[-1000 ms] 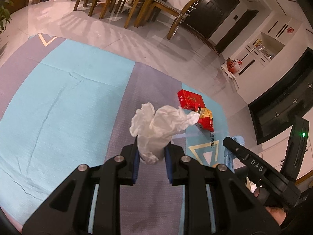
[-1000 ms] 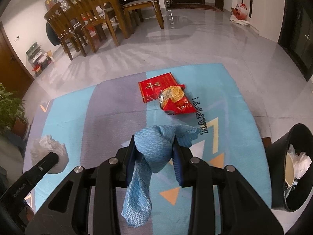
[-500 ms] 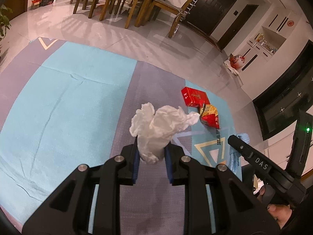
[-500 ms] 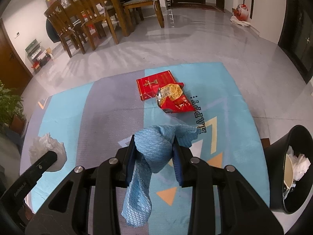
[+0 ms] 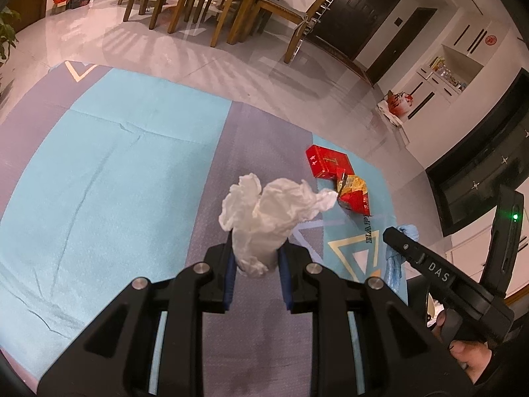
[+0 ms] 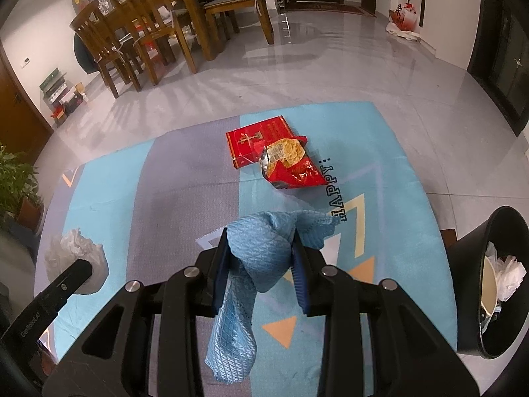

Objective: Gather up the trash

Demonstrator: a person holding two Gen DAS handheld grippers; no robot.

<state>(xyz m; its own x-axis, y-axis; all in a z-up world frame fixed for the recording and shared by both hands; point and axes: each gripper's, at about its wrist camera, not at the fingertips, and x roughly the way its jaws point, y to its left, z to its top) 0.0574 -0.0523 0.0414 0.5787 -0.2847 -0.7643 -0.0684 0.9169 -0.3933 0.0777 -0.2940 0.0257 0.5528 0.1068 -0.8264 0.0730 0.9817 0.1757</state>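
My left gripper (image 5: 256, 258) is shut on a crumpled white tissue (image 5: 267, 213), held above the rug. My right gripper (image 6: 261, 258) is shut on a blue waffle cloth (image 6: 254, 264) that hangs down between its fingers. A flat red box (image 6: 256, 140) and a red snack bag (image 6: 287, 165) lie together on the rug ahead of both grippers. The left view shows that box (image 5: 327, 165) and bag (image 5: 353, 193) to the right of the tissue. A black trash bin (image 6: 489, 284) with white paper inside stands at the right of the right gripper.
A blue and grey rug (image 6: 158, 182) with a "HAPPY" print covers the floor. Wooden chairs and a dining table (image 6: 172, 16) stand at the back. A potted plant (image 6: 16, 182) is at the left. A red and white bag (image 6: 405, 16) sits by the far cabinets.
The views shifted slightly, so the red box and snack bag sit a little differently in frame. Both grips are unchanged.
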